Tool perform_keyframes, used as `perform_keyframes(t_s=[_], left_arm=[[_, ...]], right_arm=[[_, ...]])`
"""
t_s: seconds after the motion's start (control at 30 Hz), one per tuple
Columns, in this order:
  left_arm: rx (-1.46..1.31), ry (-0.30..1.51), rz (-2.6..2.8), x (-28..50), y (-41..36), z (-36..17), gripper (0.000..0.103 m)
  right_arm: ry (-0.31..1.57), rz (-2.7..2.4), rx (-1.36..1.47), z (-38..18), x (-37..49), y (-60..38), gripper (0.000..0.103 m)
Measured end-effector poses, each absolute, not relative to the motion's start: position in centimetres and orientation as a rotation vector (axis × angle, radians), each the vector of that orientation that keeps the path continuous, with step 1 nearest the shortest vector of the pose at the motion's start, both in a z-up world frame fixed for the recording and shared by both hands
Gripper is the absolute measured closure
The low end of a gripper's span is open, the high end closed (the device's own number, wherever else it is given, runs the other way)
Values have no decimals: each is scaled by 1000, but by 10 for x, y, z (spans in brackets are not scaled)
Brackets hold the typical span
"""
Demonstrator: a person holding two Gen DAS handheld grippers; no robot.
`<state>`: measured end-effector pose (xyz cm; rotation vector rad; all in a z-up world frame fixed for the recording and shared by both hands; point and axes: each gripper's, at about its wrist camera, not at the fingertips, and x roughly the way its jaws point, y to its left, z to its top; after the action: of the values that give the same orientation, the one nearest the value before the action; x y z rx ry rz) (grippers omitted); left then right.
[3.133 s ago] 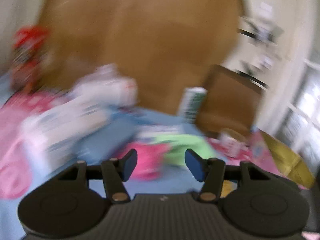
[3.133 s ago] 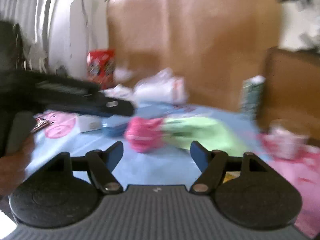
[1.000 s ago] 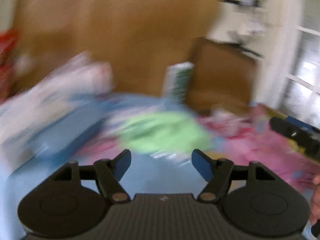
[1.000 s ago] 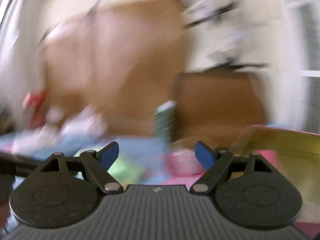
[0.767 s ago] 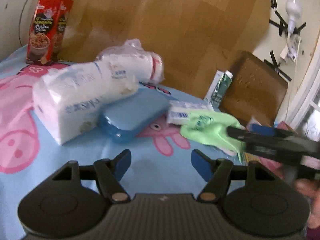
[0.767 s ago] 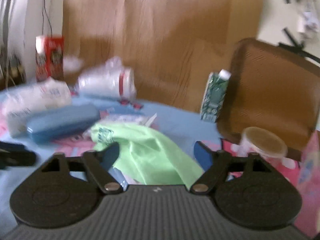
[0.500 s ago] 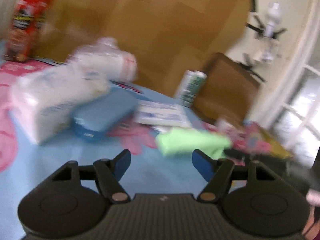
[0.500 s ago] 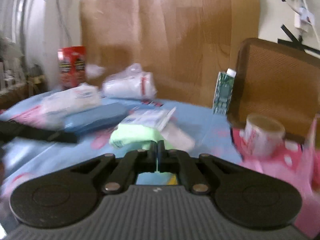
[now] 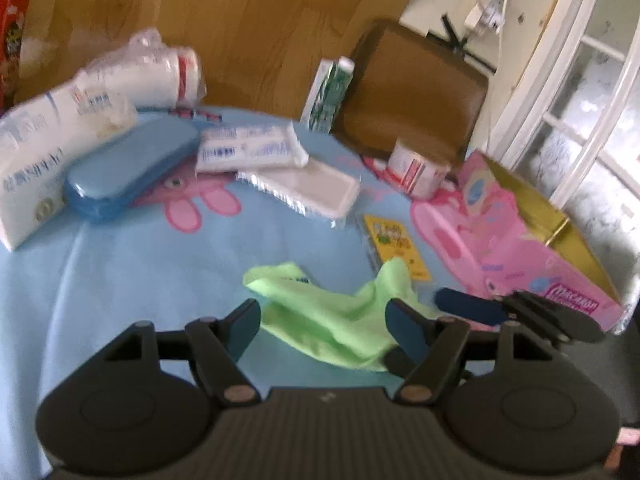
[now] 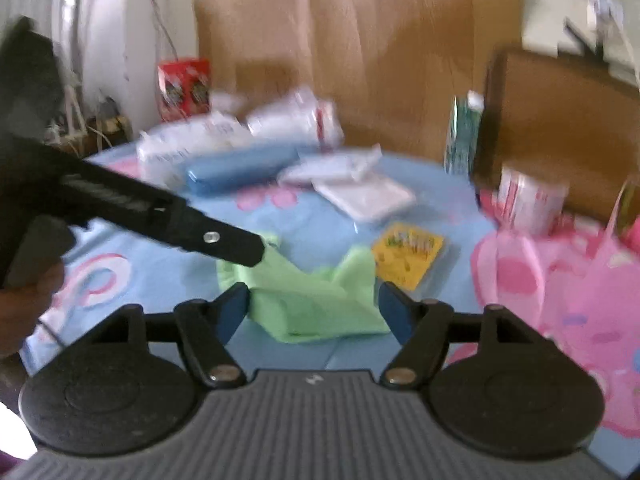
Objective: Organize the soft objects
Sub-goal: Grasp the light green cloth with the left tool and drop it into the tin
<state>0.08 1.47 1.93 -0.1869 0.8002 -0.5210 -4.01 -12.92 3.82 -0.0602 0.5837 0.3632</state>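
One green cloth (image 9: pixel 336 320), crumpled on blue sheet (image 9: pixel 120 280) | left claw (image 9: pixel 324 322) agape | right claw (image 10: pixel 314 310) agape

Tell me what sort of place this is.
Probably a home bedroom: a cartoon-print blue sheet strewn with household bits, a wooden headboard-like panel behind, and a paned glass door at right.

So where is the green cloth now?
The green cloth lies crumpled on the blue tablecloth, in front of both open grippers, touching the yellow card.
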Motion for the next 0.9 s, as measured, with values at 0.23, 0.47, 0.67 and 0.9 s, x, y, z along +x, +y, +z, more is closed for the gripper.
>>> perform_keyframes(t_s=[0.23, 0.47, 0.67, 0.9], left_arm=[[-122, 791, -690, -4, -35, 39, 76], [31, 621, -963, -5, -144, 99, 76], [121, 579, -1105, 4, -252, 101, 76], [167, 607, -1066, 23, -324, 78, 68]], right_arm=[[545, 411, -35, 36, -55, -149, 92], [315, 136, 55, 83, -95, -250, 92], [281, -131, 87, 91, -102, -325, 92], [340, -328, 106, 80, -90, -378, 87]])
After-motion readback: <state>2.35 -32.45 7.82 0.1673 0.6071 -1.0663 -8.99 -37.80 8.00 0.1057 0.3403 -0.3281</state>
